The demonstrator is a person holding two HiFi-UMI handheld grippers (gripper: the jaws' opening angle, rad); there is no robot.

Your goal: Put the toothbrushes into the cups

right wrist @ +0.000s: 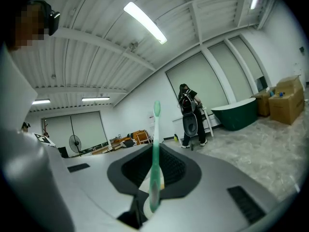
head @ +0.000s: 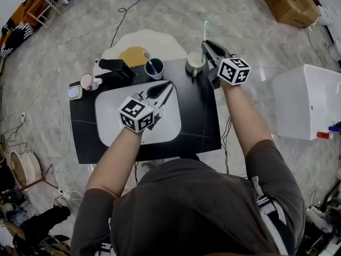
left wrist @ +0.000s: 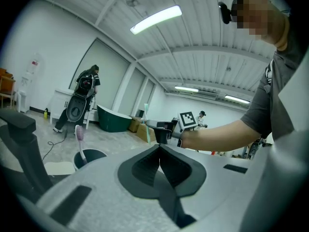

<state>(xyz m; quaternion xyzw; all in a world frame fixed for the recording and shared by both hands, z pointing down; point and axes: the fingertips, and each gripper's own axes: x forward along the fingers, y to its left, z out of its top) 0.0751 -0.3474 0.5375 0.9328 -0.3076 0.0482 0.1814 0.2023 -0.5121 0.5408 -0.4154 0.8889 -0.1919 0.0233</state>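
You are holding the right gripper (head: 206, 46) up over the far right part of the black table (head: 202, 127). Its jaws are closing tightly on the handle of a green toothbrush (head: 206, 30). In the right gripper view the green toothbrush (right wrist: 155, 129) is standing upright between the dark pads, with its bristle end pointing up and its lower end clamped low down in the jaws. From the head view, the brush is sitting just beside the pale cup (head: 195, 63) and is not inside it.

You are keeping the left gripper (head: 166, 87) over the grey mat (head: 114, 121) in the middle of the table. Its jaws are pressing together so that only a thin slit is showing, and nothing is sitting between them, as the left gripper view (left wrist: 159, 151) makes plain.

The blue cup (head: 157, 76) is standing at the far edge of the table, to the left of the pale cup, and a purple toothbrush (head: 149, 60) is leaning inside it with its head up. A pink mug (head: 88, 81) is sitting at the table's left edge. A white bin (head: 306, 100) is standing on the floor to your right.
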